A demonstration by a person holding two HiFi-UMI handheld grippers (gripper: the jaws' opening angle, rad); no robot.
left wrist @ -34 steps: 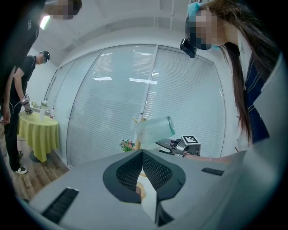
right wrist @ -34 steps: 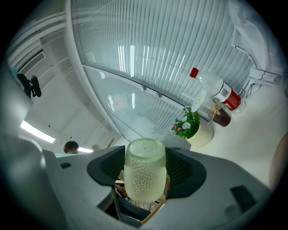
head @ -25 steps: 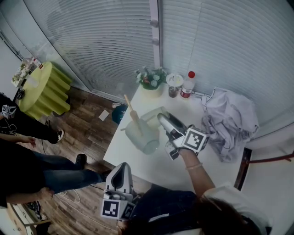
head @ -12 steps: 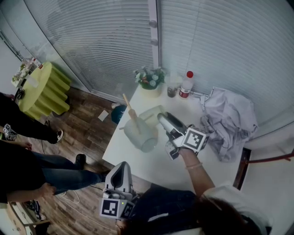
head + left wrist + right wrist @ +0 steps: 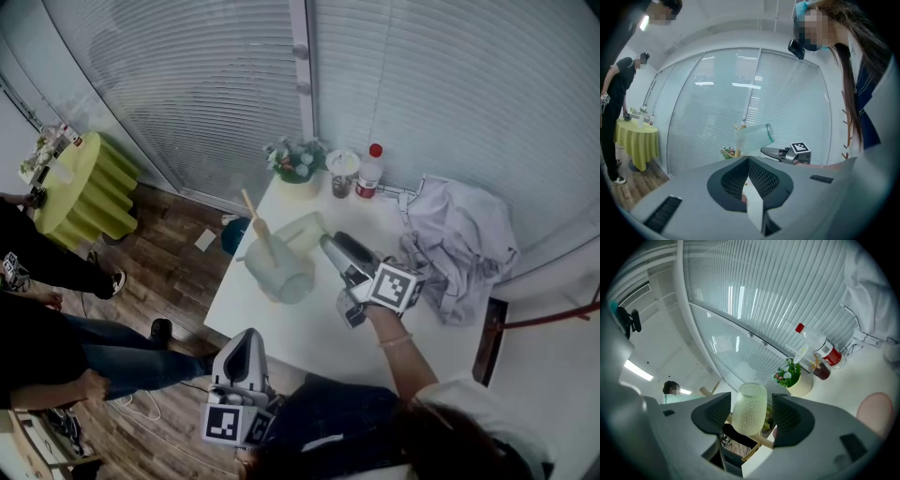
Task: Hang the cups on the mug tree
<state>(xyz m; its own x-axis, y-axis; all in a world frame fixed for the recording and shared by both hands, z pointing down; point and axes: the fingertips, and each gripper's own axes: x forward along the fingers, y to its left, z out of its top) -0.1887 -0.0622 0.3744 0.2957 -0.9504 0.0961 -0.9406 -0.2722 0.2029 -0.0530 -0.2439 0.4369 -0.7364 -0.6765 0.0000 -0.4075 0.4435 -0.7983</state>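
Note:
A pale green dimpled cup (image 5: 277, 269) hangs tilted on the wooden mug tree (image 5: 250, 210) at the left side of the white table (image 5: 309, 330). My right gripper (image 5: 330, 246) stands open just right of the cup, a small gap away. In the right gripper view the cup (image 5: 750, 409) shows beyond the spread jaws of my right gripper (image 5: 750, 405), resting on a wooden branch (image 5: 758, 440). My left gripper (image 5: 247, 343) is held low off the table's near edge; its jaws (image 5: 748, 161) are shut with nothing in them. The left gripper view catches the cup (image 5: 754, 137) from afar.
At the table's far edge stand a flower pot (image 5: 297, 165), a lidded jar (image 5: 341, 172) and a red-capped bottle (image 5: 368, 172). A crumpled pale cloth (image 5: 459, 244) covers the right side. A yellow-green round table (image 5: 80, 183) and people stand on the wooden floor at left.
The head view has shifted a little. My right gripper has drawn slightly back from the hanging cup. The left gripper has stayed where it was.

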